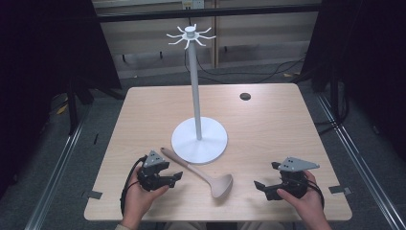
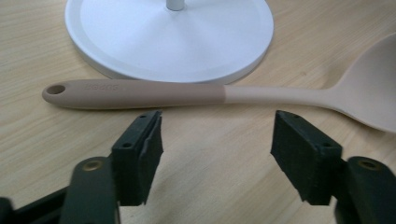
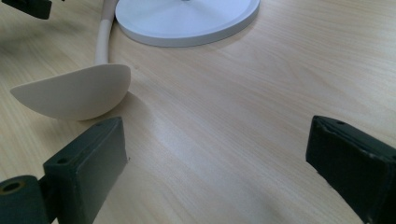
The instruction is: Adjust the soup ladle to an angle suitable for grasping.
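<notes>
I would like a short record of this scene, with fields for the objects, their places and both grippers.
ladle: lies flat on table, handle end beside stand base
stand: upright white pole, hooks on top, round base
left gripper: open, jaws face the ladle handle, not touching
right gripper: open, nothing between jaws, ladle bowl nearby

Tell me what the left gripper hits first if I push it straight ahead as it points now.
Likely the ladle: its handle lies crosswise just ahead of the open left gripper, with the white stand base right behind it.
</notes>
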`<state>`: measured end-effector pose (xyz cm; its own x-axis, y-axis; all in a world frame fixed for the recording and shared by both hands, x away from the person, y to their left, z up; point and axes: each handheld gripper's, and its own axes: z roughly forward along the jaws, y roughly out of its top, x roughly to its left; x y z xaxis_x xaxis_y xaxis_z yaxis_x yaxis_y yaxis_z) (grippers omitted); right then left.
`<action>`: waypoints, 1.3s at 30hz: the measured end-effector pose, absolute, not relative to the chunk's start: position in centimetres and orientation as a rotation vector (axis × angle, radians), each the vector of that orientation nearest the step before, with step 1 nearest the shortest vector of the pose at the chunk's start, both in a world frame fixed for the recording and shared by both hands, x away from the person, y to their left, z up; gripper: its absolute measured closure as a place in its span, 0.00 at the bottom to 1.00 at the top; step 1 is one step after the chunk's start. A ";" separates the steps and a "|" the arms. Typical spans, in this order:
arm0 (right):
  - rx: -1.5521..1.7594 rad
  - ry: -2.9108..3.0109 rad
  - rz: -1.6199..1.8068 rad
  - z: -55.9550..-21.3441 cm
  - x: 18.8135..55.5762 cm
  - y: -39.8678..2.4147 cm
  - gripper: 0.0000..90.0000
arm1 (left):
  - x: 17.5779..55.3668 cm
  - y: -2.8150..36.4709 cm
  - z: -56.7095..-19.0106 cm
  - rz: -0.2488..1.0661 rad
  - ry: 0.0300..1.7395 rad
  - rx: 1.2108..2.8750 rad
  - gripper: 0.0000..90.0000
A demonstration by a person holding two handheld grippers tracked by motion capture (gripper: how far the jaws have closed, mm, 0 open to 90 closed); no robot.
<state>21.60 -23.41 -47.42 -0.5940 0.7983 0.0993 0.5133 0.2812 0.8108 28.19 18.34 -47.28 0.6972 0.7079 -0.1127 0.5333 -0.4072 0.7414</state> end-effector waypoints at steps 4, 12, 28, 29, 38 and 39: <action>1.190 2.226 1.223 -47.4 21.6 -23.5 0.05 | 28.3 17.9 -47.4 0.290 0.920 2.128 0.52; 1.194 2.220 1.220 -47.4 21.6 -23.6 0.05 | 28.1 17.3 -47.2 0.282 0.896 2.159 0.68; 1.204 2.225 1.221 -47.6 21.6 -23.6 0.05 | 32.9 20.8 -47.4 0.423 1.135 2.121 1.00; 1.201 2.224 1.226 -47.6 21.7 -23.6 0.05 | 33.3 21.0 -47.5 0.420 1.153 2.110 1.00; 1.212 2.223 1.233 -47.7 21.7 -23.8 0.05 | 35.9 22.0 -48.3 0.445 1.230 2.066 1.00; 1.212 2.223 1.233 -47.7 21.7 -23.8 0.05 | 36.1 21.9 -48.4 0.453 1.233 2.065 1.00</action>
